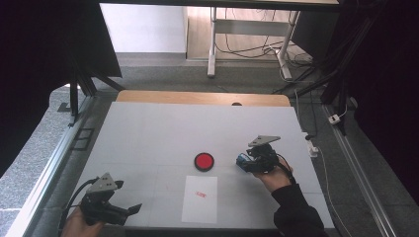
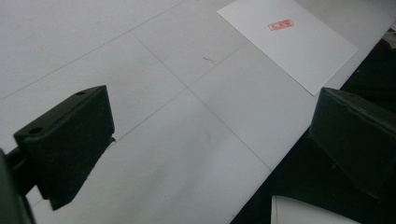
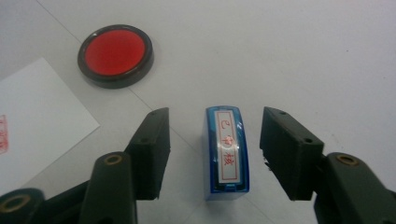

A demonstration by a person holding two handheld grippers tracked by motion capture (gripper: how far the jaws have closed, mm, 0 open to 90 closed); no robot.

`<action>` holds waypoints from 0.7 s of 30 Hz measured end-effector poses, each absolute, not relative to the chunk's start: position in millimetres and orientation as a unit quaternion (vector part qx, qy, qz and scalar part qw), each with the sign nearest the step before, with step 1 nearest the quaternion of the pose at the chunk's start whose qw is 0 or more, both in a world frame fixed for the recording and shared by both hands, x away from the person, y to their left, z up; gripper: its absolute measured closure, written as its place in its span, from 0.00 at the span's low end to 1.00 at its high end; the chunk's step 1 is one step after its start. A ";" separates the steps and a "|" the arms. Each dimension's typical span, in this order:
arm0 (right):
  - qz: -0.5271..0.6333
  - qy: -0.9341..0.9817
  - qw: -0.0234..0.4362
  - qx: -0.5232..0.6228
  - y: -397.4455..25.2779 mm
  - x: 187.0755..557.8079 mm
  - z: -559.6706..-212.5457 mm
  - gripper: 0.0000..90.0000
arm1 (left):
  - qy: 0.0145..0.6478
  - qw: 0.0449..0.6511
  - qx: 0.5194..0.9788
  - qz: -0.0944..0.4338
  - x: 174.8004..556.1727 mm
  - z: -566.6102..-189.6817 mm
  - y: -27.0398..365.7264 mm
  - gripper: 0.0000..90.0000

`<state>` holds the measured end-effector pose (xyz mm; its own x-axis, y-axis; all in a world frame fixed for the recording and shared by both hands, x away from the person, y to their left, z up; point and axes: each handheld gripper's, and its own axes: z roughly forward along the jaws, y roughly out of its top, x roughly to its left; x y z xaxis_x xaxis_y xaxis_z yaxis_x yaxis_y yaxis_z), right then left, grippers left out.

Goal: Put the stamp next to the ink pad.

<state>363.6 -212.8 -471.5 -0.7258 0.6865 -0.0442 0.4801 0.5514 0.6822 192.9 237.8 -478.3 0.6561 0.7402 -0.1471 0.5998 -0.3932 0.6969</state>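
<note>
Right now the right gripper [image 3: 212, 156] is straddling a blue stamp [image 3: 226, 151], its jaws standing apart with a gap on each side of the stamp, neither one touching it; the stamp is lying flat on the white table [image 1: 148, 133], its labelled face with red characters turned upward. In the high view the right gripper [image 1: 247, 160] is sitting at about four o'clock from the table's middle, with the blue stamp [image 1: 241, 161] at its tip; a red ink pad [image 1: 204, 161] in a dark round case is resting just beside it, toward nine o'clock from the stamp. A white sheet of paper [image 1: 199, 198] bearing a small red imprint is lying at six o'clock from the ink pad, near the table's front edge. The left gripper [image 1: 129, 211] is hovering at the seven o'clock corner, jaws spread wide and holding nothing; in its own view the paper [image 2: 289, 42] is lying toward one o'clock.
</note>
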 end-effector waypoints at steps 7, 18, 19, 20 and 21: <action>0.345 0.862 0.148 0.340 -210.8 357.6 -466.9 0.29 | 0.405 0.376 0.828 0.091 193.2 -478.3 238.6 0.00; 0.371 0.847 0.142 0.354 -210.8 344.5 -458.7 0.08 | 0.405 0.377 0.828 0.090 193.2 -478.4 238.6 0.00; 0.372 0.845 0.143 0.356 -211.0 343.0 -457.9 0.06 | 0.405 0.377 0.828 0.090 193.2 -478.4 238.6 0.00; 0.373 0.844 0.143 0.357 -211.6 341.7 -457.0 0.05 | 0.405 0.377 0.828 0.090 193.3 -478.4 238.6 0.00; 0.373 0.843 0.144 0.359 -212.2 340.3 -455.7 0.03 | 0.406 0.377 0.828 0.090 193.3 -478.4 238.6 0.00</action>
<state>340.3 -212.2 -455.7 -0.7010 0.7126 0.0260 0.4982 0.4634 0.7328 193.3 238.6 -478.4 0.6551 0.7390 -0.1571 0.6042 -0.3875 0.6963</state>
